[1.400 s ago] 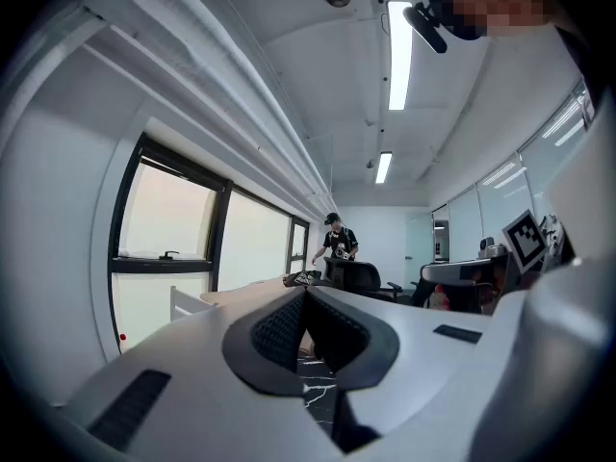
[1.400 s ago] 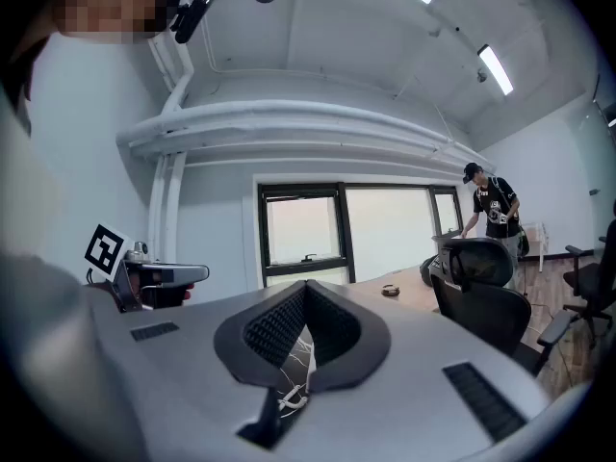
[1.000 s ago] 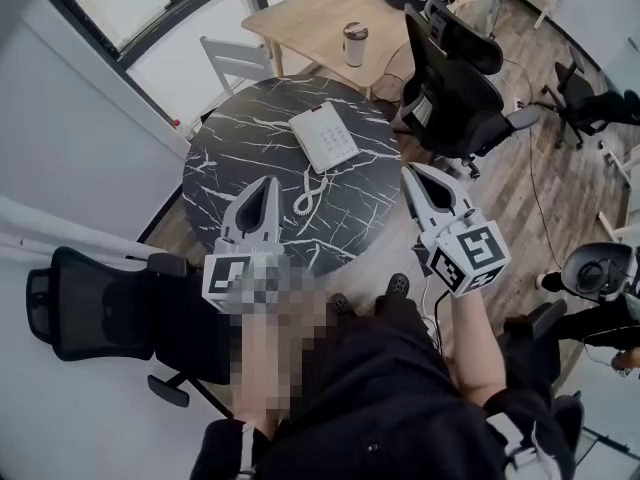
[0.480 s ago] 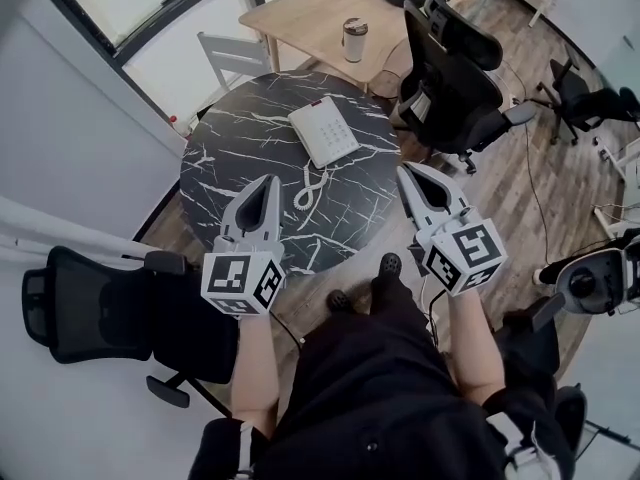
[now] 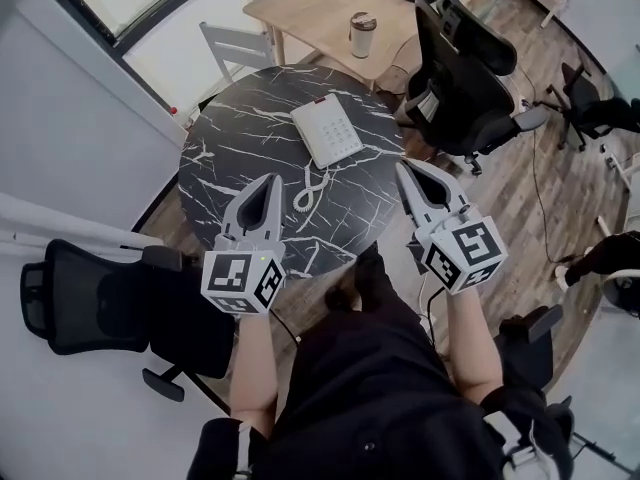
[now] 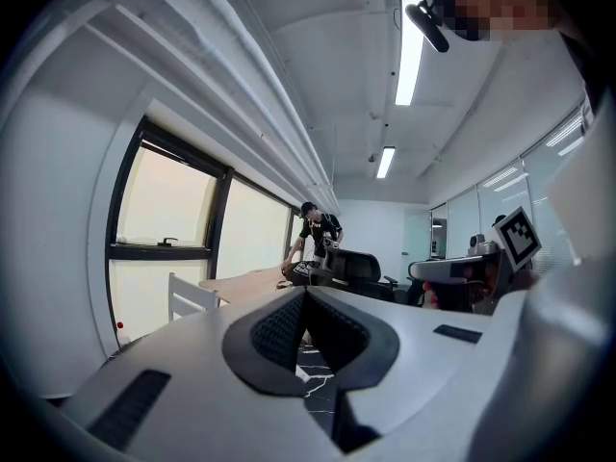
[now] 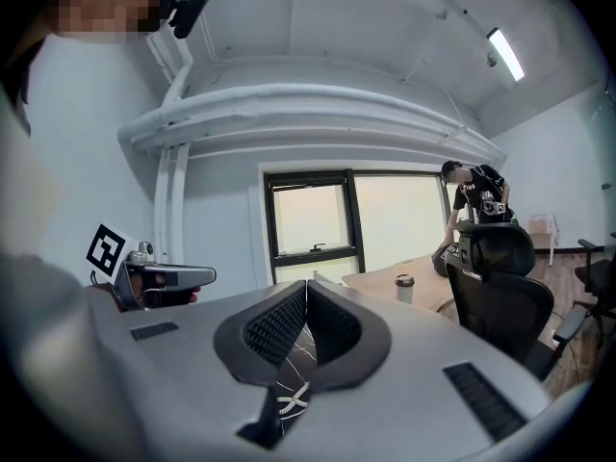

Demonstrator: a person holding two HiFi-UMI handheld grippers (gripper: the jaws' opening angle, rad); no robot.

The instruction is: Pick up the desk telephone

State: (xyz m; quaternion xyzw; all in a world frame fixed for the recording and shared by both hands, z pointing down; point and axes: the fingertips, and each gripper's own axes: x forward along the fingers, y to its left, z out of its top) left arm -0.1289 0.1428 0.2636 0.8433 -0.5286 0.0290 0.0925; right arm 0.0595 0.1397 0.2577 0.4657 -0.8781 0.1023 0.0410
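Little is changing: the left gripper [image 5: 270, 184] and right gripper [image 5: 404, 171] are staying closed and empty, hovering over the near edge of the surface [image 5: 228, 146]. The desk telephone [image 5: 327, 131] is lying untouched at upper centre, so the reach is probably still to come.

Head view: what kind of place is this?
Probably an office meeting room: a desk telephone lies on a round black marble-look table, with black swivel chairs and a wooden desk beyond.

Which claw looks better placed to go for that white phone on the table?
Probably left, narrowly. The left claw hangs over the table beside the telephone and its cord. The right claw is at the rim. Both are shut.
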